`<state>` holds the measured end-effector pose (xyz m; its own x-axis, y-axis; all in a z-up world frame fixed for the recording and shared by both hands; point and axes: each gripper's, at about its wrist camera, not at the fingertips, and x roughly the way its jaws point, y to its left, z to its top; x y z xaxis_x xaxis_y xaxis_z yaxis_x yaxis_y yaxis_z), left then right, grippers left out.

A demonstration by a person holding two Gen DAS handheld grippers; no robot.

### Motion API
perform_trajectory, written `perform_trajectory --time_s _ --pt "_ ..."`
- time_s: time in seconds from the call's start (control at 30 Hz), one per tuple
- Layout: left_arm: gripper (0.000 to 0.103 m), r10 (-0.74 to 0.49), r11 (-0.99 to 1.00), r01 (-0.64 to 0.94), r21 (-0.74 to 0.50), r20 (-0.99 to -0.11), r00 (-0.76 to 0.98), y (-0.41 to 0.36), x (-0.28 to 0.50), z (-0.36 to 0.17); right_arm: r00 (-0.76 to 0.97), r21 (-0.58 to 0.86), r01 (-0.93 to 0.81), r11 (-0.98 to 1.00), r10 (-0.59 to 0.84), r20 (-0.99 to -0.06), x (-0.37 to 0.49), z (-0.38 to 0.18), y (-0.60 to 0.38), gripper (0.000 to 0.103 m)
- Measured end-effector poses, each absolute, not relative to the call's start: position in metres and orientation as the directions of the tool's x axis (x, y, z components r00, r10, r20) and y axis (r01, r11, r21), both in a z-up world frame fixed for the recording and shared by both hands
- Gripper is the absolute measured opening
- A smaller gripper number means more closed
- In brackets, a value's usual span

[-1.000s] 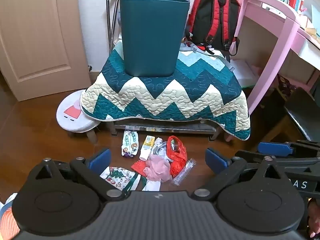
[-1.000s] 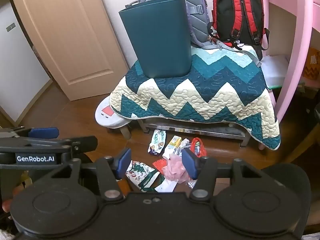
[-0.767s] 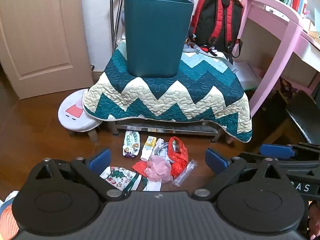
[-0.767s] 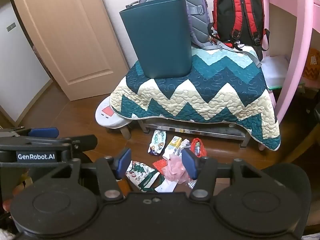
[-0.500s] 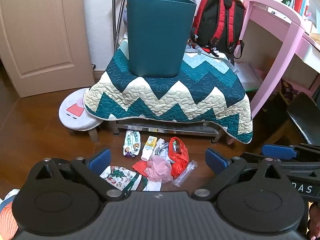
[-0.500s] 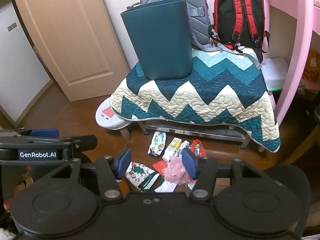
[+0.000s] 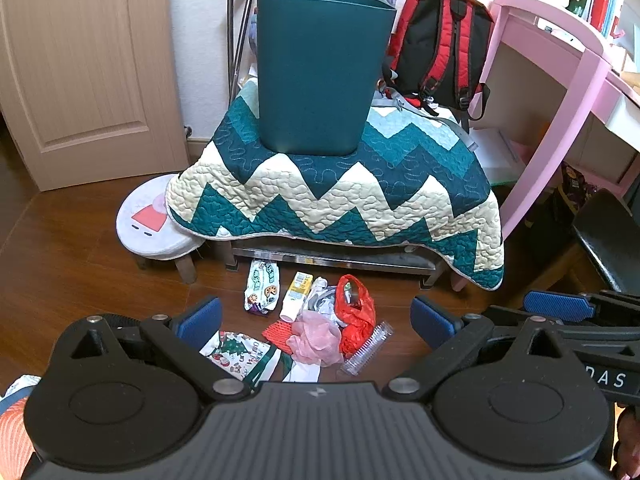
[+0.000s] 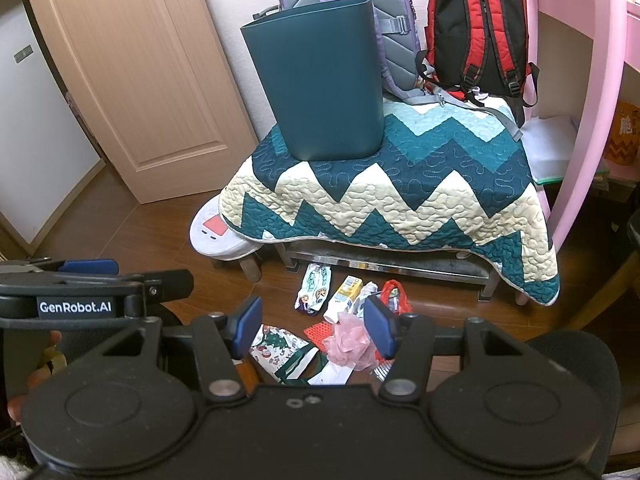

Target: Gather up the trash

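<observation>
A dark teal bin [image 7: 320, 72] [image 8: 320, 84] stands upright on a zigzag quilt [image 7: 340, 192] over a low bench. Trash lies on the wood floor in front: a snack wrapper [image 7: 261, 286], a small carton [image 7: 296, 296], a red plastic bag [image 7: 356, 312], a pink mesh puff [image 7: 314, 342] [image 8: 350, 340], a clear plastic piece [image 7: 366, 350] and a Christmas wrapper [image 7: 236, 354]. My left gripper [image 7: 316, 318] is open and empty, high above the pile. My right gripper [image 8: 316, 326] is open less wide and empty, also above the pile.
A white round stool [image 7: 148, 220] stands left of the bench. A purple backpack [image 8: 344, 0] and a red backpack [image 8: 476, 28] lean behind the bin. A pink desk [image 7: 568, 92] is at the right, a door [image 8: 132, 60] at the left, a dark chair [image 7: 612, 236] at the far right.
Both grippers have drifted slightly, so the scene shifted a little down and right in both views. Jaws are unchanged and nothing on the floor has moved.
</observation>
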<state>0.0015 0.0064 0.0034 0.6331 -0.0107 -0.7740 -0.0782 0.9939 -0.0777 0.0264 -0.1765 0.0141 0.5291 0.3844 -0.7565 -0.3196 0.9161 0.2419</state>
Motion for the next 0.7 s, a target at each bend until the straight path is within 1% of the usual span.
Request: perform_trajectory --time_s 0.7 --pt "0.101 -0.013 0.993 -0.082 -0.084 -0.772 0.636 0.0059 0.0021 0.005 0.545 0.215 -0.323 0.922 0.367 -0.754 0.0233 0.0197 -0.174 0.056"
